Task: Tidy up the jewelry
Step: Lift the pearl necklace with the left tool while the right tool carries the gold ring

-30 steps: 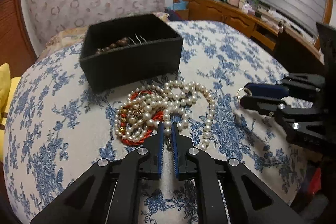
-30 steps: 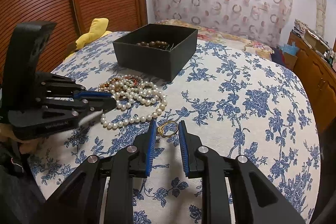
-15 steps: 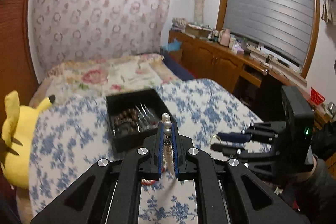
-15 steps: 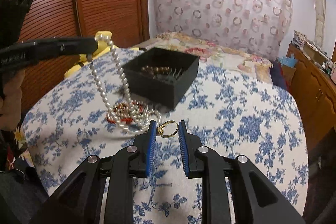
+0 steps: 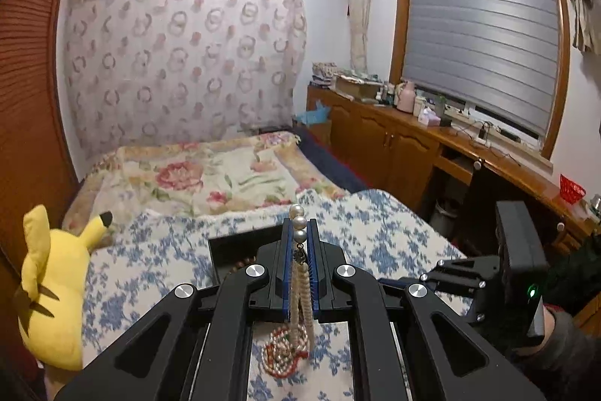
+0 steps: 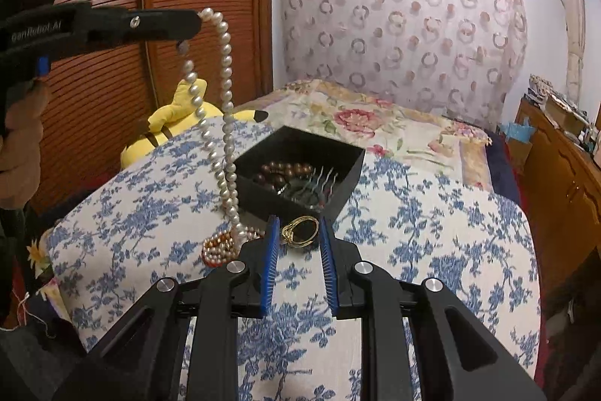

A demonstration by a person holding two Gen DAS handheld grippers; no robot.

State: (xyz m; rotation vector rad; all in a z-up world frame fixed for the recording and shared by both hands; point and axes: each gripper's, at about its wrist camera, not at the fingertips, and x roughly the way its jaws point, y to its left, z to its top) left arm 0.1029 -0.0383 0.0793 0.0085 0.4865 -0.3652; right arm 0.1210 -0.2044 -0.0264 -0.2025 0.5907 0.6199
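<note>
The pearl necklace [image 6: 225, 108] hangs in a long doubled strand from the left tongs [image 6: 195, 21], which are clamped on its top end at 10 o'clock in the right wrist view; three pearls poke out past the blue pads [image 5: 289, 250] in the left wrist view. Its lower end trails into a pile of pearl and red beads [image 6: 225, 245] on the blue-flowered cloth [image 6: 432, 232]. At 1 o'clock from that pile stands the black box [image 6: 296, 171], holding brown beads [image 6: 281, 173] and metal hairpins [image 6: 323, 177]. The right tongs [image 6: 298, 232] are clamped on a gold ring [image 6: 300, 231], held just in front of the box's near corner. A yellow plush toy [image 5: 49, 288] lies at 9 o'clock of the cloth, against the wooden wardrobe [image 6: 112, 62].
</note>
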